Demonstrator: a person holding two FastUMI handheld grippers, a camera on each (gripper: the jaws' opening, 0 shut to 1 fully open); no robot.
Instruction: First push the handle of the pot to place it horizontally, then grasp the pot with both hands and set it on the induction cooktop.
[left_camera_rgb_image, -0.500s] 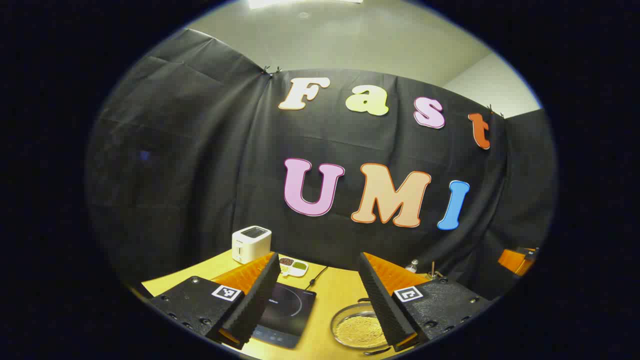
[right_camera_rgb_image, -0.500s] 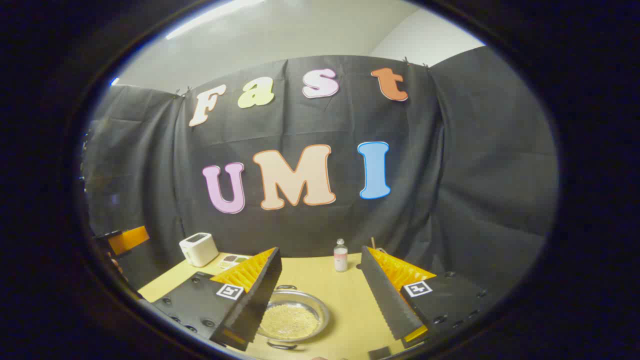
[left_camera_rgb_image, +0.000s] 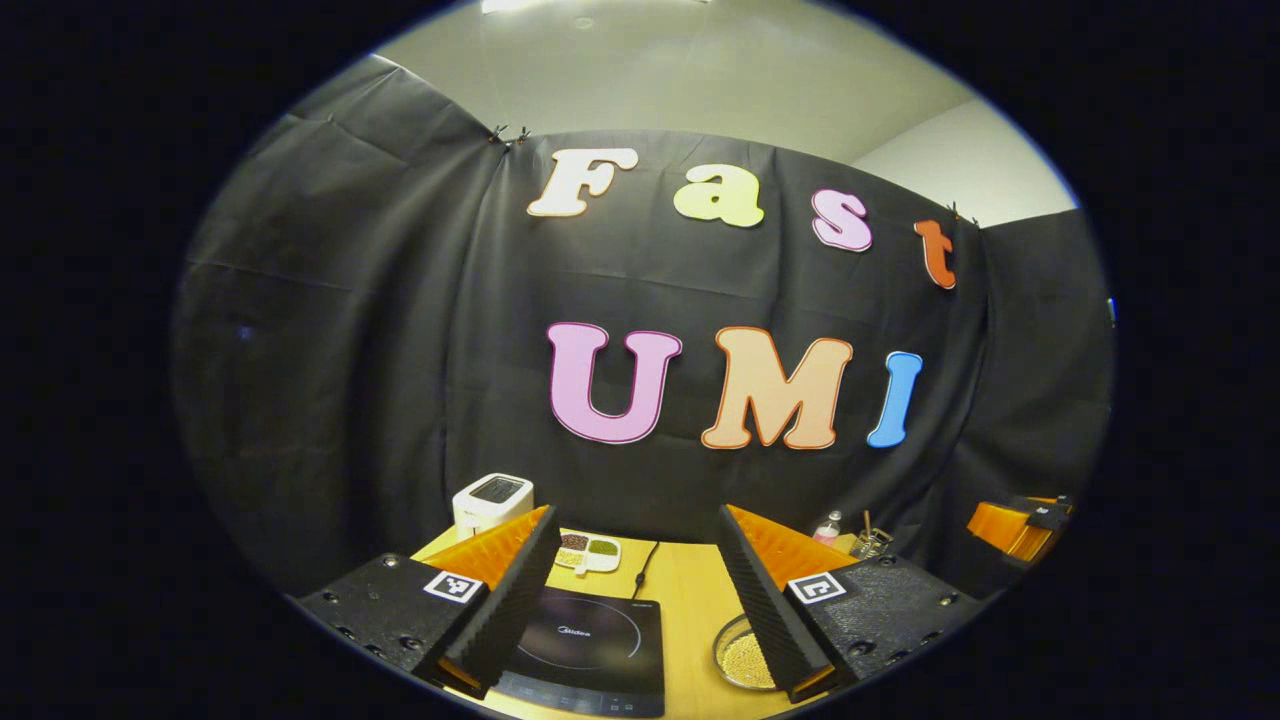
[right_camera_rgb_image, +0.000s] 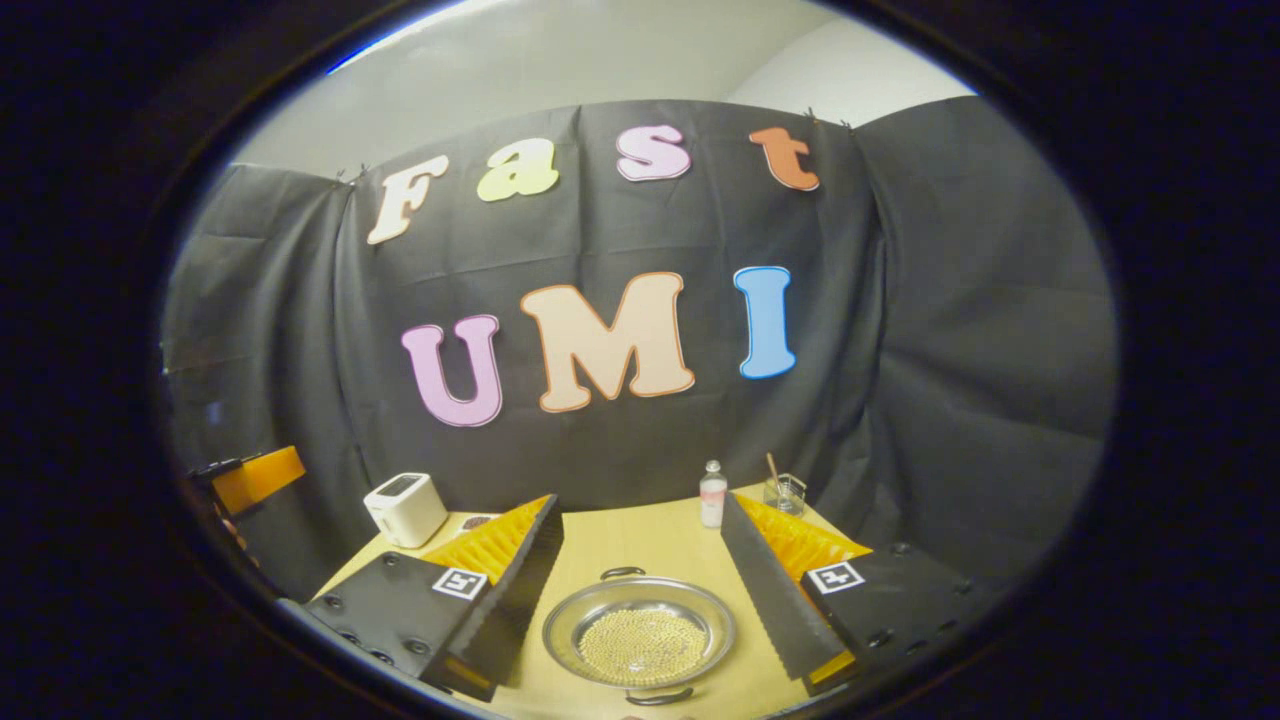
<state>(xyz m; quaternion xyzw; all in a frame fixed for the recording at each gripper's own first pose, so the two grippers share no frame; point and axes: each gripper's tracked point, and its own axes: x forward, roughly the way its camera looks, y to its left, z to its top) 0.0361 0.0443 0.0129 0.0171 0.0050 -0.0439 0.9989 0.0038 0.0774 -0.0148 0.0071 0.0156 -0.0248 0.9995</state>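
A shallow steel pot (right_camera_rgb_image: 640, 632) holding yellow grains sits on the wooden table, with one loop handle at its far rim and one at its near rim. My right gripper (right_camera_rgb_image: 640, 600) hangs open above it, a finger on each side, touching nothing. In the left gripper view my left gripper (left_camera_rgb_image: 635, 590) is open over the table. The black induction cooktop (left_camera_rgb_image: 590, 648) lies below it toward its left finger. The pot (left_camera_rgb_image: 742, 655) peeks out beside the left gripper's right finger. The other gripper (left_camera_rgb_image: 1015, 525) shows orange at the far right.
A white toaster (right_camera_rgb_image: 405, 508) stands at the table's back left, with a small dish of spices (left_camera_rgb_image: 588, 551) near it. The cooktop's cable (left_camera_rgb_image: 643, 565) runs toward the wall. A small bottle (right_camera_rgb_image: 712, 495) and a glass with a stick (right_camera_rgb_image: 785, 490) stand at the back right.
The left gripper has swung left, so the cooktop sits more centred and the pot slid behind its right finger. The right gripper shifted left, bringing the pot to the middle between its fingers.
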